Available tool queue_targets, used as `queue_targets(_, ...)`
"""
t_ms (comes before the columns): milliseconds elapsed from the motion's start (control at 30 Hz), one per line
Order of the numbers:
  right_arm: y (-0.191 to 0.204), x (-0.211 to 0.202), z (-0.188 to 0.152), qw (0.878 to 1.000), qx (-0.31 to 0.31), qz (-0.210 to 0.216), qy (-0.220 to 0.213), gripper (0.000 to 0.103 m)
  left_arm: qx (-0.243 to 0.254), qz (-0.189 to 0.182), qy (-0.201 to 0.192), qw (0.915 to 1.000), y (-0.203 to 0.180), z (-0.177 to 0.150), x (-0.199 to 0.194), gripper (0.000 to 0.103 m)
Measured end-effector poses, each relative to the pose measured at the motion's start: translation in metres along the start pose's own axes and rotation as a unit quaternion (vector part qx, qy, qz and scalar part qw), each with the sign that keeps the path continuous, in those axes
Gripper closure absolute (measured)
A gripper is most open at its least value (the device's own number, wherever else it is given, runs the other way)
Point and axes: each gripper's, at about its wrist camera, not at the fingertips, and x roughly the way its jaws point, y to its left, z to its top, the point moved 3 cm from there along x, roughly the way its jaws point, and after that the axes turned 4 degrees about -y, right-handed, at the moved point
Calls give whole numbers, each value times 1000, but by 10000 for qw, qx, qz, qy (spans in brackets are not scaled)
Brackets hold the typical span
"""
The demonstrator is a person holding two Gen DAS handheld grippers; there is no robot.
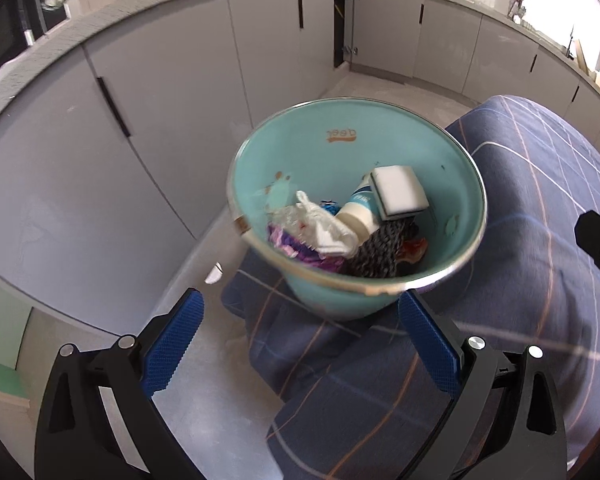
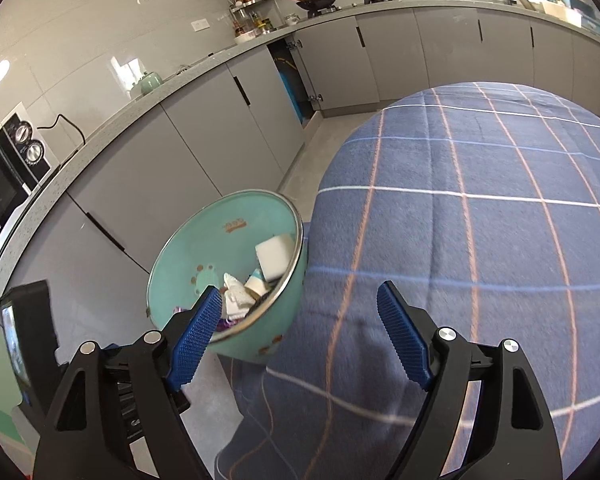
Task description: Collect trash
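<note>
- Trash bin [image 1: 452,184], teal with a metal rim, stands tilted at the left edge of the checked blue cloth [image 1: 540,240], near the grey cabinets [image 1: 160,120].
- Inside the bin lie a white sponge [image 1: 398,190], a white bottle [image 1: 358,216], a white rag [image 1: 320,220] and dark scraps.
- Left gripper [image 1: 300,344] is spread wide and holds nothing, just before the bin.
- Right gripper [image 2: 300,336] is also spread and empty, above the cloth, beside the bin [image 2: 204,256].
</note>
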Motion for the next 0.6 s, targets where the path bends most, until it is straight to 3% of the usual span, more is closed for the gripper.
queue_targets(300,9,-43,-23,9991,-266,43,-339,24,-174,87,-832,9963,17,-28,-59,6)
queue_targets(600,25,-114,-18,9861,-601,-27,-1552,18,-181,188,-2143,9764,20,-19,-138,6)
